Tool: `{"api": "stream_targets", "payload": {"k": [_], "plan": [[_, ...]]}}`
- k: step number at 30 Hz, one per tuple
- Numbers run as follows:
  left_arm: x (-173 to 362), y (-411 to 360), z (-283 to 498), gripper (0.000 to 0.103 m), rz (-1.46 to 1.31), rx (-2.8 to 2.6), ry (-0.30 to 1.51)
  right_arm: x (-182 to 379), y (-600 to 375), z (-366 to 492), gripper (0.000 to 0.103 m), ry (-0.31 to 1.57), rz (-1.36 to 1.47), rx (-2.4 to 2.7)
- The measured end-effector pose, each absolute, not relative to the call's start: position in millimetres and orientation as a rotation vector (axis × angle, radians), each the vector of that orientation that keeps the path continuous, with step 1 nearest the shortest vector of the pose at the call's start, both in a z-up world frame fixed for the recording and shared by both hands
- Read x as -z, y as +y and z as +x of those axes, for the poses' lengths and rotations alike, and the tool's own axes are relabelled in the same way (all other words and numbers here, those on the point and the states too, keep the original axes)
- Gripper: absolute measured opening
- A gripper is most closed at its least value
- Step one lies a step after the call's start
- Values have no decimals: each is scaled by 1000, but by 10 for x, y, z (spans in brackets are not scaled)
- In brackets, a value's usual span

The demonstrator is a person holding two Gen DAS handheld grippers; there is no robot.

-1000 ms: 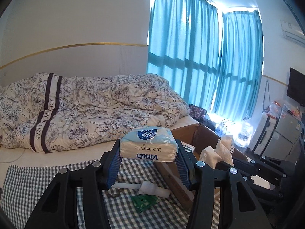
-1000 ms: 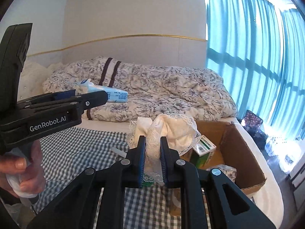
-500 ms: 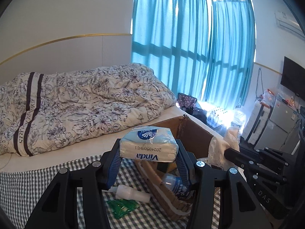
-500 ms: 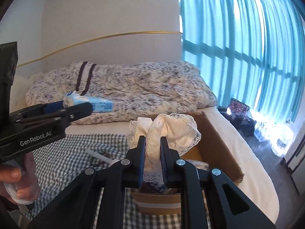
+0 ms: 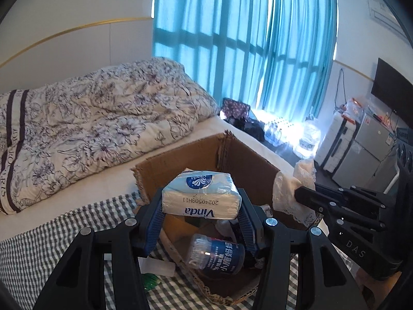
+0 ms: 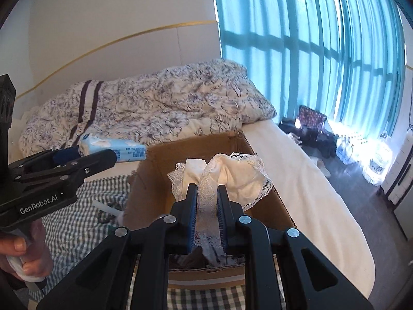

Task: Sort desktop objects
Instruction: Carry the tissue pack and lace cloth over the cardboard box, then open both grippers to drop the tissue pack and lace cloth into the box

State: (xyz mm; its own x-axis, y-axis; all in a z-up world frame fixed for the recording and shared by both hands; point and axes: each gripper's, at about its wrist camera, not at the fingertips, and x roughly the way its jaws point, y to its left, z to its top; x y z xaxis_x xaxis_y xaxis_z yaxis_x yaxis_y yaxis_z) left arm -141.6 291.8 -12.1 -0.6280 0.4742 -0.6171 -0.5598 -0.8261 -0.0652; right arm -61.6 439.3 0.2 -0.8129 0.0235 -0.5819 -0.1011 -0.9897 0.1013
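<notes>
The carrying step appears to be in hand: a Vinda tissue pack [image 5: 201,196] is clamped between the blue pads of the left tool [image 5: 201,222], and a cream lace cloth [image 6: 232,178] is pinched in the nearly closed right tool [image 6: 207,206], both held over the open cardboard box [image 5: 247,155] that stands on the checked cloth [image 5: 38,237] by the bed [image 6: 296,180]. The next move is judged to call for lowering each item into the box, where a water bottle [image 5: 216,255] is already seen, and then parting the jaws so that neither catches on the rim.
</notes>
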Motion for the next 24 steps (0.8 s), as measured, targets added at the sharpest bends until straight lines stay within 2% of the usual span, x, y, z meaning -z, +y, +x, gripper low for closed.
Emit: {"api": "stream_targets", "payload": {"k": [12, 14, 16, 17, 18, 20, 24], "plan": [[579, 3206, -1696, 54, -1044, -2270, 235, 303, 4666, -868, 15, 242, -1118, -2847], [613, 3252, -1696, 57, -1054, -2241, 255, 344, 4650, -916, 15, 218, -1152, -2839], [631, 3265, -1695, 64, -1055, -2231, 269, 367, 4632, -951, 15, 204, -1168, -2829], [638, 3260, -1702, 68, -1053, -2250, 289, 381, 4633, -965, 22, 209, -1180, -2827], [637, 3253, -1707, 76, -1051, -2254, 293, 400, 4635, -976, 45, 215, -1194, -2821], [625, 3203, -1732, 78, -1047, -2245, 266, 411, 4646, -975, 64, 209, -1188, -2794], [546, 3119, -1764, 78, -1024, -2270, 249, 336, 4704, -896, 65, 221, -1124, -2778]]}}
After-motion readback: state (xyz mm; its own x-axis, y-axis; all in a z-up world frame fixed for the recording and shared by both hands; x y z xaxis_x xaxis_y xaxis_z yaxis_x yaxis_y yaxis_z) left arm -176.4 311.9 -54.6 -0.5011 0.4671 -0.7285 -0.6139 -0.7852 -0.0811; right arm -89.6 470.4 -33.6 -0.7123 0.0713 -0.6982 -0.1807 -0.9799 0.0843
